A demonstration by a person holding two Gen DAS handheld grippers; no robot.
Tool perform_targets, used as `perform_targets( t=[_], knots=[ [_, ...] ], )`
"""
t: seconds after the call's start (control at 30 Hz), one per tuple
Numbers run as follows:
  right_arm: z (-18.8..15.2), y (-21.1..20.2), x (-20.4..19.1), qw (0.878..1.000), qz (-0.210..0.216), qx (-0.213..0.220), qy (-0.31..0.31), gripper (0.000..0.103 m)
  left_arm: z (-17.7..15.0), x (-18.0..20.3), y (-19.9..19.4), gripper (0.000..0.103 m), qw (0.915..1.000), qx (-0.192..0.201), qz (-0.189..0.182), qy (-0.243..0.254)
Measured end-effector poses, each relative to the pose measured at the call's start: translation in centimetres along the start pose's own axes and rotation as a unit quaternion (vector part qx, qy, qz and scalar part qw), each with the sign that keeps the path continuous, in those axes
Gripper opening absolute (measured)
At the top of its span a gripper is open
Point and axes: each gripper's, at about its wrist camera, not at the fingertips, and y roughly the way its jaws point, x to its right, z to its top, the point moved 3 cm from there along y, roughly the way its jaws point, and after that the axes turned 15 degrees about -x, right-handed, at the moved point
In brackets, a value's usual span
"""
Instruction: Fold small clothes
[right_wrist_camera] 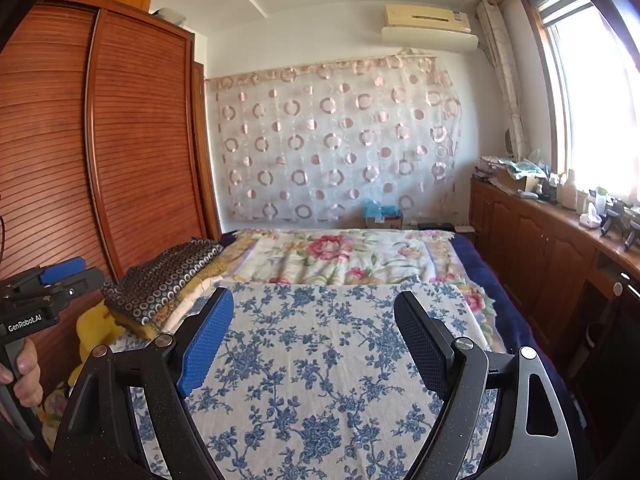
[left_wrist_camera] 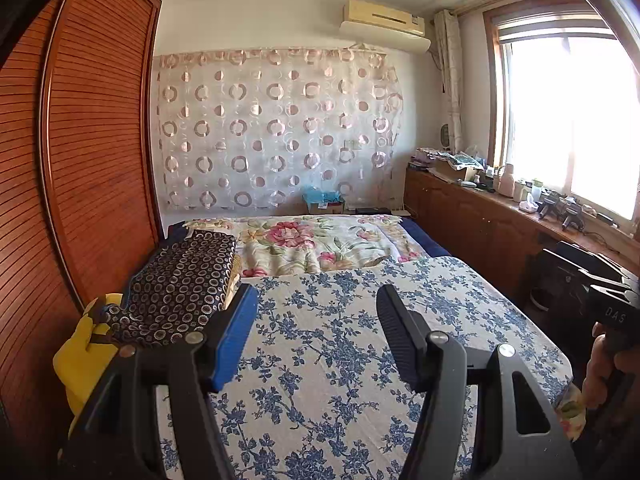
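Lying in a stack at the bed's left edge, the dark circle-patterned folded cloth [left_wrist_camera: 180,284] tops yellowish pieces beside a yellow object [left_wrist_camera: 80,364], which fits either finished folds or a pile awaiting work. Both the left hand-held gripper [left_wrist_camera: 316,332] and right hand-held gripper [right_wrist_camera: 316,344] hover wide apart and empty over the blue-flowered white bedspread [left_wrist_camera: 340,360]; any fold should use that flat cover. Beyond lie a pink-flowered quilt [left_wrist_camera: 316,244], a louvred wooden wardrobe [left_wrist_camera: 92,140] and a bright window [left_wrist_camera: 568,120].

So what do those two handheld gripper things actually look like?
Both are black plastic with silver rivets. Each gripper, left and right, has one blue textured pad and one black. Seen from the side, one body reads "GenRobot.AI", the other "DAS". No sleeves visible.
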Motion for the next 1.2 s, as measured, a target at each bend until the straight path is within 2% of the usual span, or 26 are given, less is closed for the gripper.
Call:
perform_targets(
  t=[1.2],
  knots=[
    [-0.04, -0.22, 0.22, 1.0, 0.002, -0.002, -0.001, 0.084, 0.09, -0.32, -0.14, 0.062, 1.0, 0.003, 0.002, 0.002]
  ],
)
